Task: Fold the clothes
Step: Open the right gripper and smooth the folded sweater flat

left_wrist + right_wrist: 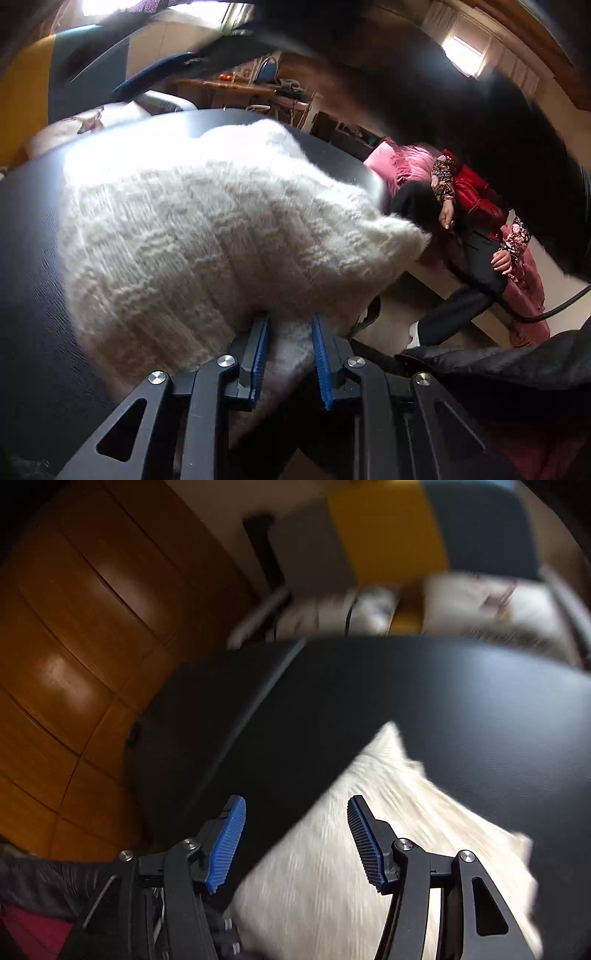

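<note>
A fluffy white knitted sweater (207, 236) lies spread across a dark tabletop (33, 295), reaching from the near edge to the far edge, with one part hanging over the right edge. The left gripper (288, 354) sits at the near edge of the tabletop with its blue ribbed pads (260, 354) partly closed around a fold of the sweater's hem; cloth fills the gap between the pads, so it grasps the sweater.

In the right wrist view the same sweater (351, 849) shows as a blurred white mass on the near part of the tabletop (443, 701). The right gripper (295, 838) hangs over the near edge with its jaws spread wide and nothing between them; its right pad (364, 842) is over the sweater and its left pad (227, 842) over bare dark surface.

Beyond the right edge of the tabletop, a person in a red vest (476, 195) and patterned sleeves lies on a pink sofa (402, 162). A wooden cabinet (74, 627) stands past the left edge.
</note>
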The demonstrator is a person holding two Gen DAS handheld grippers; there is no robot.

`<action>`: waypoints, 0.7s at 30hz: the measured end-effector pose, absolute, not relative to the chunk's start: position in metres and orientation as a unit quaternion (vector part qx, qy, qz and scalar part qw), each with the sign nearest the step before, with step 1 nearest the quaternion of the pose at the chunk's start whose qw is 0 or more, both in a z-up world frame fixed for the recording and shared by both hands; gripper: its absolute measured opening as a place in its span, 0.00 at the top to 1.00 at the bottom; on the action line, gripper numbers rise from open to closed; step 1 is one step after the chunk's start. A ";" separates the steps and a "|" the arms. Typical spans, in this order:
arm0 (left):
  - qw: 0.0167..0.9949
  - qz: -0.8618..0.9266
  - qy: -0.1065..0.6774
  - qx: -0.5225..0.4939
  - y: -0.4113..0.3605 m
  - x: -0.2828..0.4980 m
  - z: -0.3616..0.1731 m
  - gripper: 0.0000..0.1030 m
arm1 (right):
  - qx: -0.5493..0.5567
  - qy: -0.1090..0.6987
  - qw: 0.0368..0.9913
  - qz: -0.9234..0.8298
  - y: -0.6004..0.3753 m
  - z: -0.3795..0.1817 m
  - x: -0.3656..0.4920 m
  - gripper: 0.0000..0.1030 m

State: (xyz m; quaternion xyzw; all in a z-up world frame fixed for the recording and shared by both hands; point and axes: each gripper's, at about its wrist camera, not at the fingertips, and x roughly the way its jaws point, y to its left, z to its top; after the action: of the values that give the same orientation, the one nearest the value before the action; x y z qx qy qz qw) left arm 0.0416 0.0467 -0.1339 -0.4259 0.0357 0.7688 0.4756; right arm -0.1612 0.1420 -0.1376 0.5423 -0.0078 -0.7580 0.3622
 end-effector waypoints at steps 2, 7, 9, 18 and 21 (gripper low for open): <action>0.475 0.767 0.025 -0.431 0.046 0.042 -0.137 0.78 | 0.557 -0.007 0.375 -0.741 0.121 -0.147 -0.188 0.43; 0.474 0.764 0.000 -0.438 0.044 0.037 -0.144 0.78 | 0.565 0.018 0.366 -0.740 0.104 -0.184 -0.199 0.47; 0.472 0.764 0.001 -0.439 0.046 0.037 -0.144 0.78 | 0.557 0.019 0.365 -0.745 0.103 -0.182 -0.197 0.47; 0.440 0.789 0.007 -0.430 0.045 0.052 -0.123 0.77 | 0.519 -0.014 0.345 -0.782 0.113 -0.158 -0.188 0.41; 0.432 0.797 -0.003 -0.423 0.036 0.058 -0.109 0.76 | 0.480 -0.021 0.325 -0.815 0.128 -0.133 -0.169 0.25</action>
State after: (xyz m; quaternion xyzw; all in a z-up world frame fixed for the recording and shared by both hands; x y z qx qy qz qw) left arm 0.0582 0.0359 -0.1090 -0.4229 -0.0034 0.7966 0.4320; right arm -0.1694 0.1280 -0.1331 0.4795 -0.0210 -0.8147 0.3255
